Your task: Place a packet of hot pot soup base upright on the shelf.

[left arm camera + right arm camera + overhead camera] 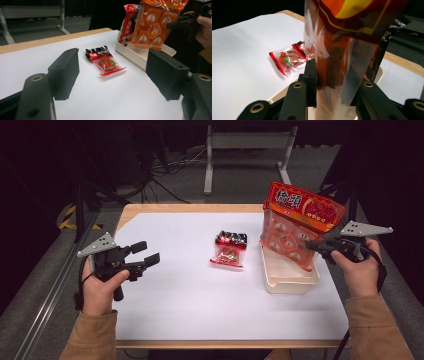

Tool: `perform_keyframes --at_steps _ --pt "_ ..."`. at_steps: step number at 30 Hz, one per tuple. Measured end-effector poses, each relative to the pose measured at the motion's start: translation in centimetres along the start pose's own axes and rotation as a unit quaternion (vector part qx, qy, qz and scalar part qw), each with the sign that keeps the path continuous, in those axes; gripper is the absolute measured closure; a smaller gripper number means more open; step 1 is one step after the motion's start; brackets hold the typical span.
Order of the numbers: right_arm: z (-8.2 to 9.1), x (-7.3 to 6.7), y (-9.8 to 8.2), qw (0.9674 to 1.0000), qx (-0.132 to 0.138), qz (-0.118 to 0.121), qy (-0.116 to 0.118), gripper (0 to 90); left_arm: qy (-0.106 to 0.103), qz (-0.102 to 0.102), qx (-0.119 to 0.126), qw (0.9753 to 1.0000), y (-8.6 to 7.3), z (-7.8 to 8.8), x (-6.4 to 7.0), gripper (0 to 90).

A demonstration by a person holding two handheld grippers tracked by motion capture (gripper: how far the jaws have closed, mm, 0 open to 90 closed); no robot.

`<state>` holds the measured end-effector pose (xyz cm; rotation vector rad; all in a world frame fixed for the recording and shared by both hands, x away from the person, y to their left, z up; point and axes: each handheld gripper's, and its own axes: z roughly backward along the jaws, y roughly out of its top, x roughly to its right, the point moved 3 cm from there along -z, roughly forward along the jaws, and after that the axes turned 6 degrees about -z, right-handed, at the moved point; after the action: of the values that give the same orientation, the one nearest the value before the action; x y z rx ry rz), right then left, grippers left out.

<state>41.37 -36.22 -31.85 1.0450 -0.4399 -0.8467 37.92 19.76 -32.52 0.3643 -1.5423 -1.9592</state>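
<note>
My right gripper [314,246] is shut on a large orange snack bag [296,222], which it holds upright over the cream tray [290,281] at the right of the table. In the right gripper view the bag [342,50] is pinched between the two black jaws, its clear plastic running down between them. A small red and black snack packet [230,249] lies flat on the white sheet at mid-table, also seen as the packet [105,60] ahead of my left gripper [112,75]. My left gripper [147,254] hovers open at the table's left, nothing between its jaws.
A second red packet [127,23] stands in the tray [140,53] behind the orange bag [153,23]. The white sheet [190,300] covers most of the wooden table. Table legs and cables lie on the floor beyond the far edge.
</note>
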Motion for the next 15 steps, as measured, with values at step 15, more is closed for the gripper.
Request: perform_keyframes --at_steps 15 --pt "-0.9 0.2 -1.4 0.9995 -0.026 -0.012 -0.014 71.3 -0.003 0.000 -0.006 1.0000 -0.2 -0.4 0.0 27.8"
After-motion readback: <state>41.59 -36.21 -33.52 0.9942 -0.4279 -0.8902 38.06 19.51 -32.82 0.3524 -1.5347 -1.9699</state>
